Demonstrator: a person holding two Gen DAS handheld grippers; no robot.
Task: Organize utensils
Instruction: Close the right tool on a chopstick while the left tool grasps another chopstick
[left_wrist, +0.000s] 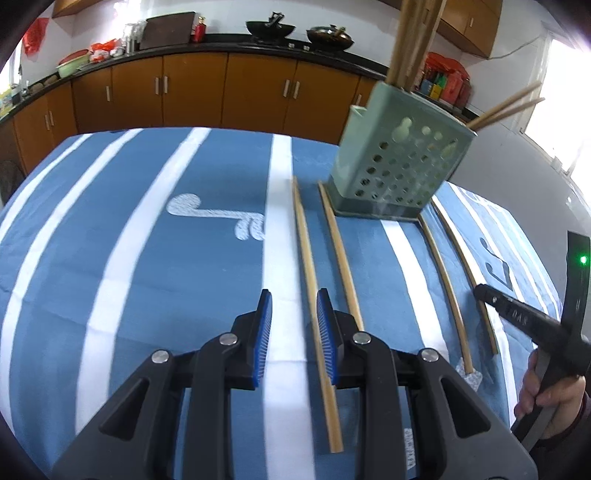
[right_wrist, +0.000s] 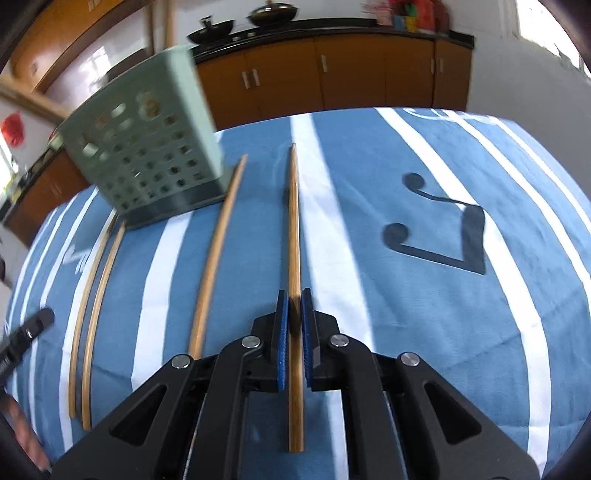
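A green perforated holder (left_wrist: 397, 162) stands on the blue striped cloth with several chopsticks (left_wrist: 412, 40) upright in it. Four loose wooden chopsticks lie on the cloth. My left gripper (left_wrist: 294, 301) is open, its jaws on either side of the leftmost chopstick (left_wrist: 308, 254), which lies against the right pad. My right gripper (right_wrist: 294, 299) is shut on the rightmost chopstick (right_wrist: 294, 221). The holder also shows in the right wrist view (right_wrist: 147, 147), with three other chopsticks to the gripper's left, the nearest (right_wrist: 218, 251).
The cloth (left_wrist: 147, 258) covers the table. Behind it run brown cabinets (left_wrist: 221, 88) and a black counter with woks (left_wrist: 271, 27). The right gripper's body (left_wrist: 532, 317) and the hand holding it show at the far right of the left view.
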